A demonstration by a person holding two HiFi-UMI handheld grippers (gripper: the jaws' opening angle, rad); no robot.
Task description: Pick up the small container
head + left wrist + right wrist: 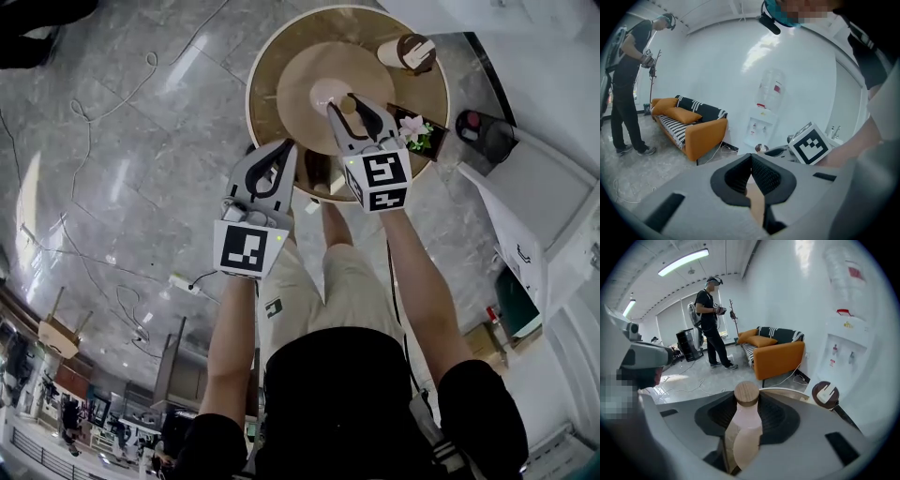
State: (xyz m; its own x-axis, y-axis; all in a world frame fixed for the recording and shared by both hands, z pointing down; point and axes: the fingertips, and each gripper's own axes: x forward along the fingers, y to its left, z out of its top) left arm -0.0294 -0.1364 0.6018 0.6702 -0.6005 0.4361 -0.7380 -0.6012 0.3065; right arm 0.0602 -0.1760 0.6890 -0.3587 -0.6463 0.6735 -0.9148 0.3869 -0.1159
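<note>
The small container [745, 425] is a pale pink bottle with a round wooden cap. It stands upright between the jaws of my right gripper [743, 420], which is shut on it. In the head view the right gripper [354, 117] holds the container [349, 106] over the round wooden table [272, 56], near its raised middle disc [314, 80]. My left gripper [284, 155] hangs at the table's near edge, to the left of the right one. Its jaws meet with nothing between them, as the left gripper [751, 174] view also shows.
On the table stand a brown-and-white cup-like object [410, 52] at the far right and a small dark box with flowers [415, 132]. A white counter [553, 141] runs along the right. An orange sofa [776, 355], a water dispenser [843, 348] and a standing person [710, 324] are beyond.
</note>
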